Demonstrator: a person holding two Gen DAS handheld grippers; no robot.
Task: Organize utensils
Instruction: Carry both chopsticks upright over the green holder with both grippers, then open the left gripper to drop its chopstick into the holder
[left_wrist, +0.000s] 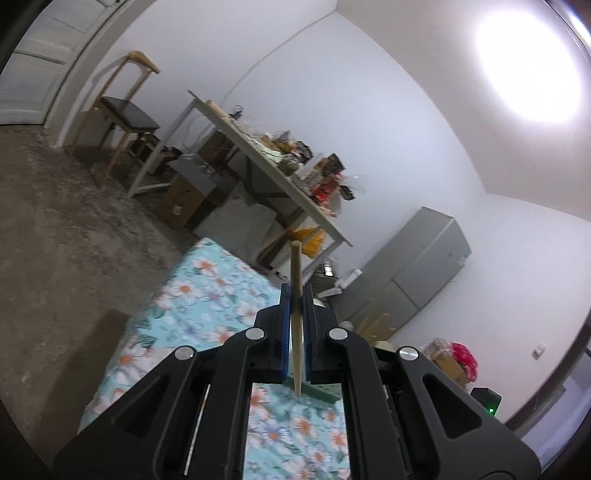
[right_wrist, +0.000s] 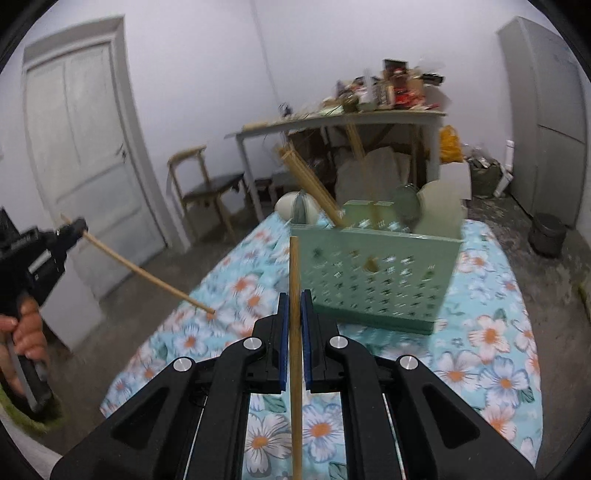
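Note:
My left gripper (left_wrist: 296, 291) is shut on a wooden chopstick (left_wrist: 296, 273) that stands between the blue pads, its tip poking up past them. In the right wrist view this same left gripper (right_wrist: 75, 226) shows at the left, held by a hand (right_wrist: 26, 332), its chopstick (right_wrist: 147, 275) slanting down toward the tablecloth. My right gripper (right_wrist: 294, 299) is shut on a second wooden chopstick (right_wrist: 294, 266), upright between its pads. Ahead of it stands a green perforated utensil basket (right_wrist: 376, 280) holding several chopsticks (right_wrist: 310, 184) and other utensils.
The table carries a floral blue cloth (right_wrist: 491, 350). A round pale dish (right_wrist: 299, 208) sits behind the basket. Beyond are a cluttered white table (right_wrist: 332, 122), a wooden chair (right_wrist: 207, 184), a door (right_wrist: 81, 147), a grey cabinet (right_wrist: 550, 122) and a dark pot (right_wrist: 546, 232) on the floor.

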